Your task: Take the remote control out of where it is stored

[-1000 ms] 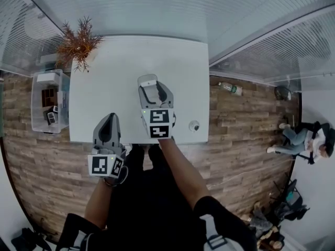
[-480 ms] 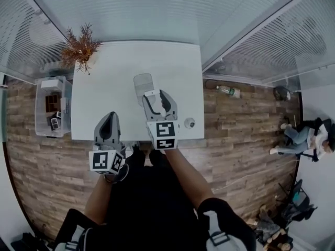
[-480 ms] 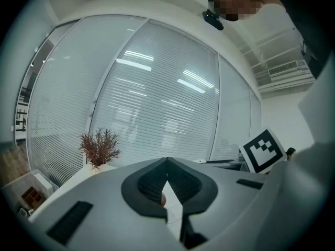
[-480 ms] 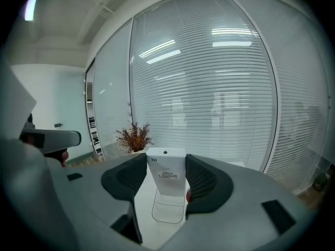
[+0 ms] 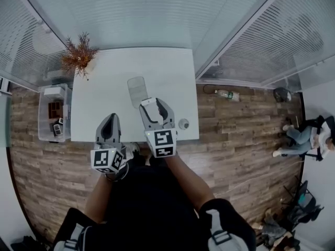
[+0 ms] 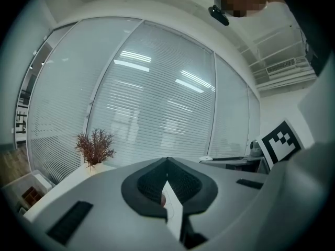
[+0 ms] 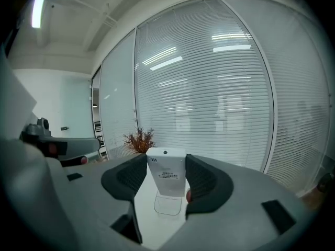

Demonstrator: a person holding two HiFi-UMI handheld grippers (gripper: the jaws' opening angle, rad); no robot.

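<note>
Big white table [image 5: 104,88] fills the middle of the head view, and both claws hang over its near edge. A clear bin [image 5: 54,114] sits on the wood floor off the table's left side, and a dried reddish plant [image 5: 79,56] stands on the far left corner. The right gripper [image 5: 155,107] is out over the tabletop, further forward than the left gripper [image 5: 109,120], which hangs nearer the person with its pads pressed together and nothing between them. On the table just ahead of the right claw is the clear holder [image 5: 136,89], a see-through cradle. And there's the remote control [image 7: 166,174]: it's not in the holder, it's pinched between the right claw's two dark pads, one pad on each long side. Its long axis runs straight along the jaws, and the end with the small dark dot points away from the person towards the blinds, labelled face turned to the camera. In the right gripper view the holder [image 7: 168,205] shows just below it; whether the two touch, I can't tell. A small round object [image 5: 183,123] sits near the table's front right corner.
</note>
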